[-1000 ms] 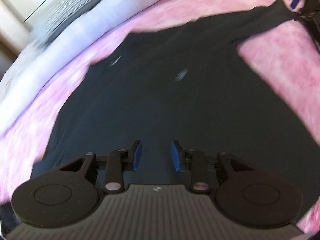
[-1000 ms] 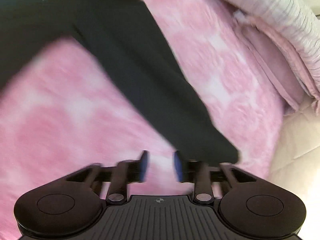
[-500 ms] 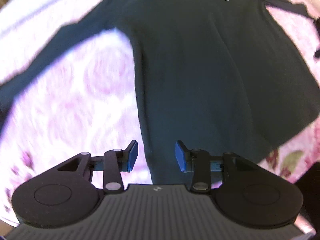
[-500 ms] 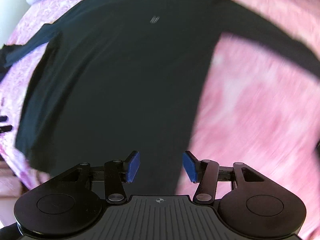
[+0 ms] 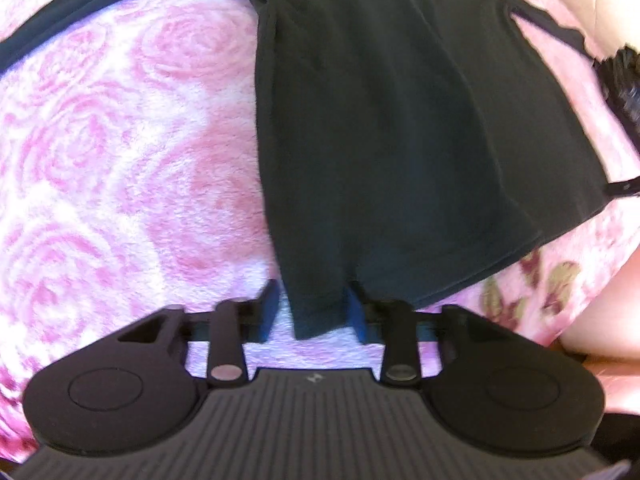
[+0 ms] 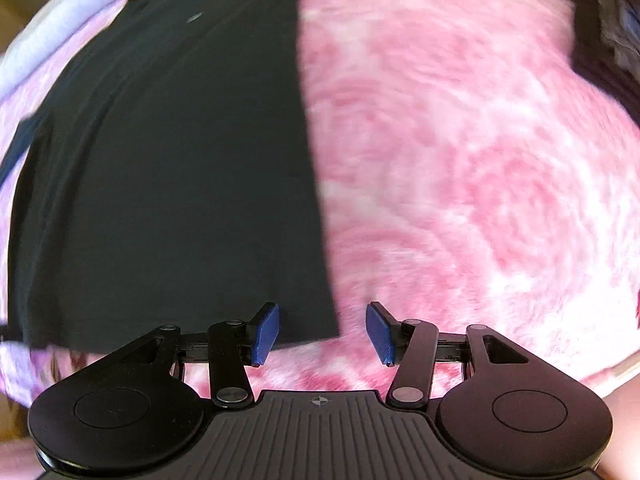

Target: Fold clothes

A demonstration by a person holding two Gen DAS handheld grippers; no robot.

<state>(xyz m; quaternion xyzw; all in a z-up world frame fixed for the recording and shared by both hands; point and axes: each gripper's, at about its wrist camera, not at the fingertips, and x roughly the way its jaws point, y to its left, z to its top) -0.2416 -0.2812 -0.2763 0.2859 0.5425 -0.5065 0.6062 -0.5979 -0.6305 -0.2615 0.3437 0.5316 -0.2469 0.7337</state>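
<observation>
Nearest to me, my left gripper has its blue-padded fingers spread apart, with the bottom-left hem corner of the black long-sleeved knit shirt lying between them; neither pad is pressed onto the cloth. My right gripper stands wide open too, straddling the opposite hem corner, with the left pad over the fabric and the right pad over bare blanket. Beyond, the shirt lies spread flat on the fluffy pink rose-patterned blanket, sleeves reaching out sideways at the far end. Farthest off, a pale lavender folded cloth sits past the blanket's edge.
</observation>
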